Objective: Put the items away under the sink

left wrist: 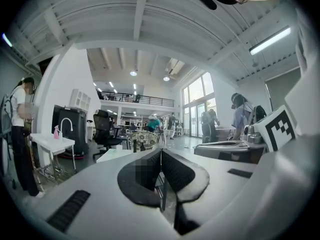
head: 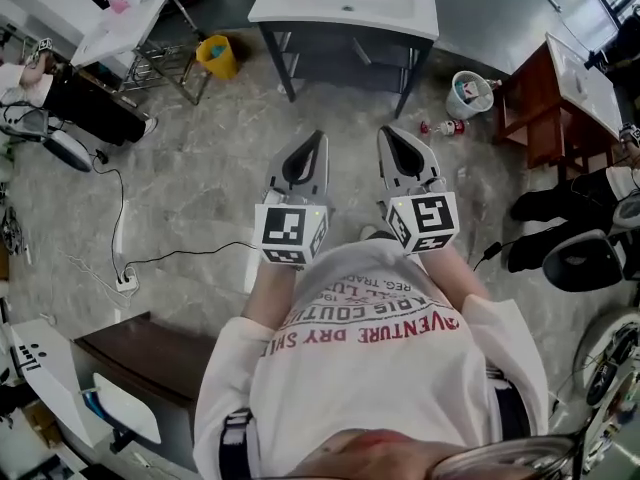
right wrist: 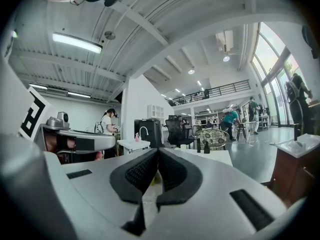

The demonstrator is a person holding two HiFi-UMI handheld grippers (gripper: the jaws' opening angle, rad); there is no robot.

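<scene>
Seen in the head view, the white sink [head: 345, 3] stands on dark legs at the far side of the grey floor. A yellow bucket [head: 217, 56] stands on the floor to its left. To its right are a white bucket [head: 467, 93] with things in it and a small red and white bottle [head: 445, 127] lying on the floor. My left gripper [head: 320, 138] and right gripper [head: 385, 133] are held side by side, level, pointing toward the sink and well short of it. Both are shut and empty, the left gripper [left wrist: 161, 151] and right gripper [right wrist: 158, 151] pads meeting in their own views.
A brown wooden table [head: 560, 98] stands at the right, a second white sink stand [head: 125, 23] at the far left. A power strip with a black cable [head: 125, 280] lies on the floor at left. A dark cabinet [head: 140, 358] is beside me, lower left. People stand around the room.
</scene>
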